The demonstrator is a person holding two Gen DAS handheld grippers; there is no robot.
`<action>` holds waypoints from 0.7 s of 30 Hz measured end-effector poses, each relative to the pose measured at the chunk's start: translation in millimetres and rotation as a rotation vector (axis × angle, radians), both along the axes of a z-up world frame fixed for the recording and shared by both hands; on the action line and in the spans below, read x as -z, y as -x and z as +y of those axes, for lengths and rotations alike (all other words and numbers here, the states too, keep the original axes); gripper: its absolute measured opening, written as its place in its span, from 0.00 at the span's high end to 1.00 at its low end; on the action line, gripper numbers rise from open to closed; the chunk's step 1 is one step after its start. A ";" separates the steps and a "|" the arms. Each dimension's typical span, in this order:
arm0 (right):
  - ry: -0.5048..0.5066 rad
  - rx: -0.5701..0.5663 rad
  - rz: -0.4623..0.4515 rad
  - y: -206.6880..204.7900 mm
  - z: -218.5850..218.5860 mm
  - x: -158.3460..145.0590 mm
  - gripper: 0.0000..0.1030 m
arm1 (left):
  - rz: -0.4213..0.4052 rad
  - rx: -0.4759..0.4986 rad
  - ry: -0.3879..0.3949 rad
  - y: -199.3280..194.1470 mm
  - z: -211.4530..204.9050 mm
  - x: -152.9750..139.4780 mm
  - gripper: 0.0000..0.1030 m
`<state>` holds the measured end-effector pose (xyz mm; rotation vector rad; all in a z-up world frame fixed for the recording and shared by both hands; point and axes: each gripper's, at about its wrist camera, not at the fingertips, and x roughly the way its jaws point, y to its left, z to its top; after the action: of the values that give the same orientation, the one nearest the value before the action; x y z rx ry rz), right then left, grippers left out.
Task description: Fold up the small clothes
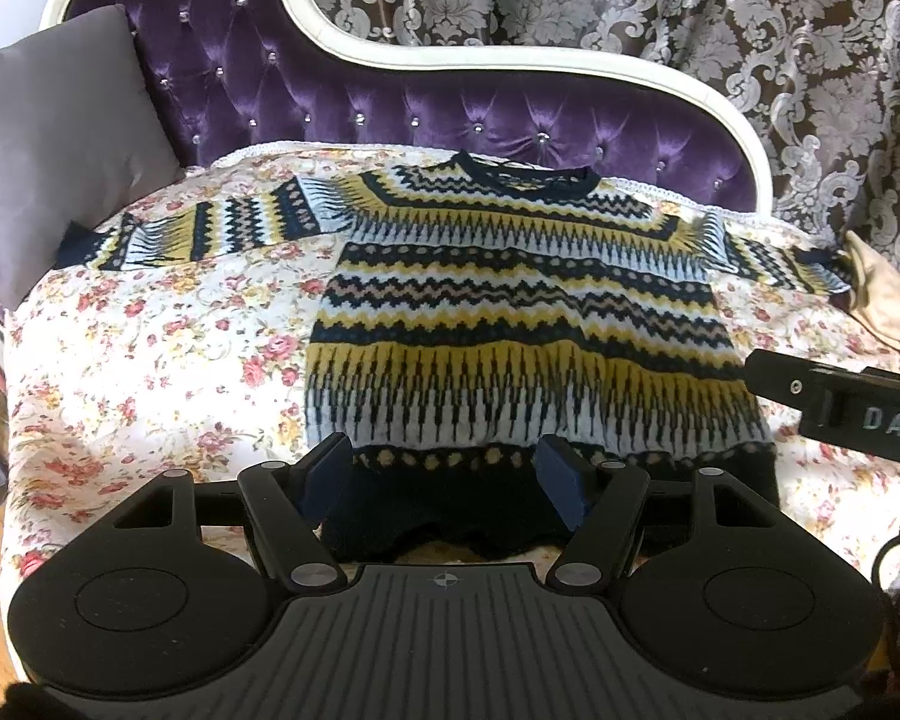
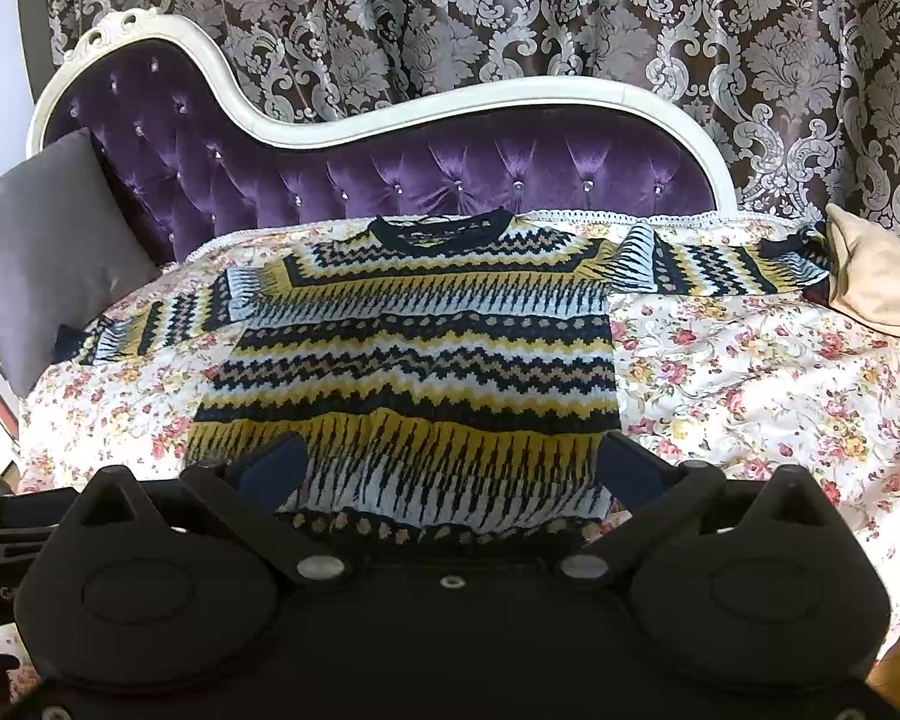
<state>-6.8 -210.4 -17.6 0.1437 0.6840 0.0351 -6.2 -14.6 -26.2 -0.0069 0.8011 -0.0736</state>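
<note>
A knitted sweater with yellow, navy and white zigzag bands lies flat, front up, on a floral bedspread. Both sleeves are spread out sideways and the neck points away from me. My left gripper is open, its blue pads standing either side of the dark hem near the sweater's lower left part. In the right wrist view the sweater fills the middle. My right gripper stands wide open over its lower bands, with nothing pinched. The right gripper's body shows at the right edge of the left wrist view.
The bedspread covers a purple tufted chaise with a white frame. A grey cushion leans at the left end, touching one cuff. A beige cushion lies at the right end by the other cuff. A patterned curtain hangs behind.
</note>
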 end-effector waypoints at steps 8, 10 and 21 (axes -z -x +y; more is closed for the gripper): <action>0.163 0.075 -0.016 -18.3 -8.4 10.1 0.01 | -0.061 0.046 0.009 -33.8 -1.9 -5.2 0.35; 0.197 0.088 -0.036 -25.2 -16.4 12.0 0.01 | -0.088 0.040 0.023 -47.8 -1.8 -6.7 0.35; 0.336 0.143 -0.002 -110.3 -90.3 43.7 0.12 | -0.081 0.072 -0.050 -151.7 -10.6 16.0 0.36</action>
<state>103.4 -300.7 -61.4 -0.1307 0.6666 -0.2160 145.5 -25.2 -42.2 0.0716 0.7223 -0.1215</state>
